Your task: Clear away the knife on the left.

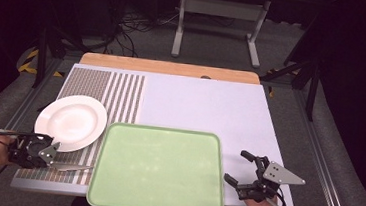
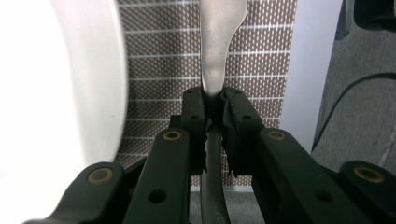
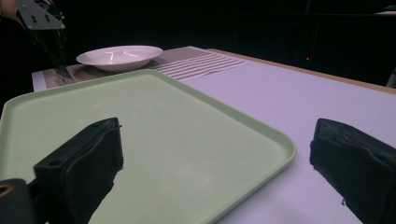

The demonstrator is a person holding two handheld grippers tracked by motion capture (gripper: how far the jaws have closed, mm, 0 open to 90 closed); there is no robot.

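Knife (image 1: 72,167) clamped by handle in left gripper (image 2: 212,109), lying over striped mat (image 1: 121,92) just beside plate (image 1: 71,122), left of tray (image 1: 157,168). Right gripper (image 1: 235,168) jaws wide apart, empty, at tray's right edge.

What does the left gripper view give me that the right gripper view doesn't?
Left gripper view alone: the left gripper with its jaws shut on a metal knife, close up over the striped placemat. Right gripper view alone: the green tray and the right gripper, its jaws wide apart with nothing between them. Both show the white plate, the placemat and the pale table cover.
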